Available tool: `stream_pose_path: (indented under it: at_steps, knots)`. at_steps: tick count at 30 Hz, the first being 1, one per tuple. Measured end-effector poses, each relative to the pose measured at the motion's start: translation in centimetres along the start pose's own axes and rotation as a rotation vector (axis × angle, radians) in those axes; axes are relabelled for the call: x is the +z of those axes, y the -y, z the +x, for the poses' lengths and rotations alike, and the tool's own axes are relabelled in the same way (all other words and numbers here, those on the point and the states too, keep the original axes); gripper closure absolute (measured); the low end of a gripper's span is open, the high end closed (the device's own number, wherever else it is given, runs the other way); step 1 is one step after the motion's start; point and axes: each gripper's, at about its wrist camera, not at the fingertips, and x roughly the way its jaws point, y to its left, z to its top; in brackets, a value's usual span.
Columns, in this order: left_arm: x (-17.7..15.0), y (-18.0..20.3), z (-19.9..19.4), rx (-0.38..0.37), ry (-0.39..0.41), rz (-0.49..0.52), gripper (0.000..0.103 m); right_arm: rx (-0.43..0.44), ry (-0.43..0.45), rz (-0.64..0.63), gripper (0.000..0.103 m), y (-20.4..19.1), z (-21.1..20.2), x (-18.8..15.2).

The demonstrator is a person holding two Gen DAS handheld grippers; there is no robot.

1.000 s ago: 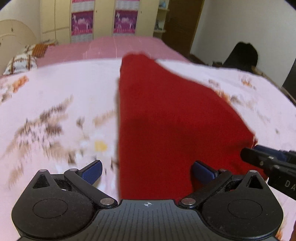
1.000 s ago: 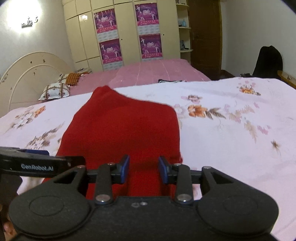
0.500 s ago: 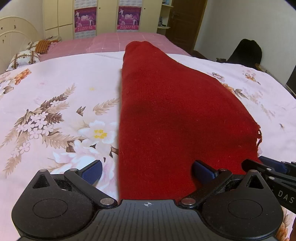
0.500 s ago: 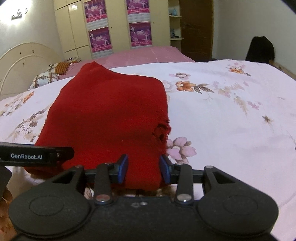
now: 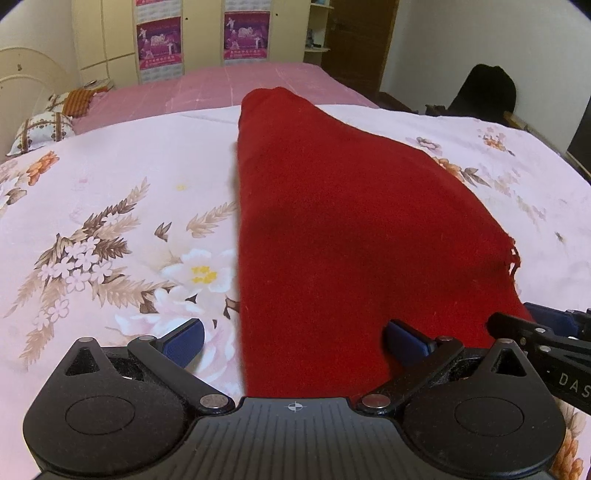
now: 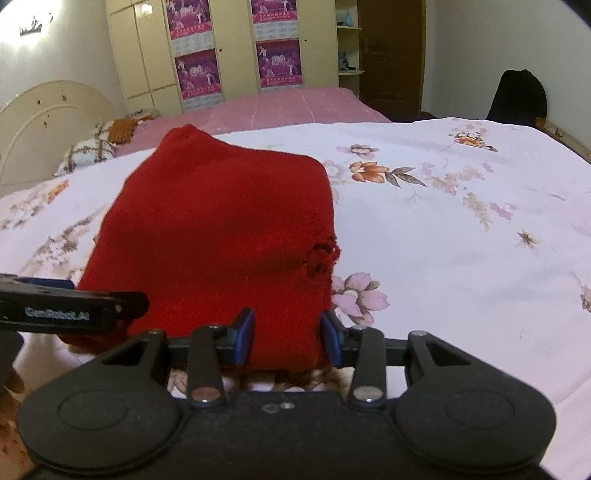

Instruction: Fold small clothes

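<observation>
Clearly a bedroom in a home. Shown by a wide bed [image 6: 461, 229] spread with a pale pink floral sheet [image 5: 110, 236], with a plain pink cover [image 6: 280, 107] beyond it. Backed by a cream arched headboard [image 6: 48, 122] on the left, with a checked pillow [image 6: 90, 155] and an orange patterned cushion [image 6: 123, 129] lying beside it. Closed off at the far wall by a tall cream wardrobe [image 6: 236, 48] carrying purple posters [image 6: 279, 62] on its doors, flanked by small shelves [image 6: 347, 48] and a dark wooden door [image 6: 391, 55]. Lit by a wall lamp [image 6: 35, 26] high on the left
</observation>
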Motion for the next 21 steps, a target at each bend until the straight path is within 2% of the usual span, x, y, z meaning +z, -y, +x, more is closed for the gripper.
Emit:
stream_pose_path:
  at_steps: [5, 12, 16, 21]
  knots:
    - [-0.1, 0.1, -1.3, 0.007, 0.026, 0.010, 0.000, -0.019, -0.015, 0.006, 0.064, -0.3, -0.9, -0.3]
    - [2.5, -0.4, -2.3, -0.013, 0.100, -0.043, 0.000, -0.018, 0.067, 0.013, 0.063, 0.3, -3.2, 1.8]
    - [4.6, -0.4, -0.9, 0.014, 0.113, -0.059, 0.000, 0.001, 0.097, 0.027, 0.063, 1.1, -1.1, 4.5]
    - [6.0, -0.7, 2.5, 0.038, 0.068, -0.083, 0.000, 0.041, 0.089, 0.065, 0.063, 2.0, 2.7, 6.5]
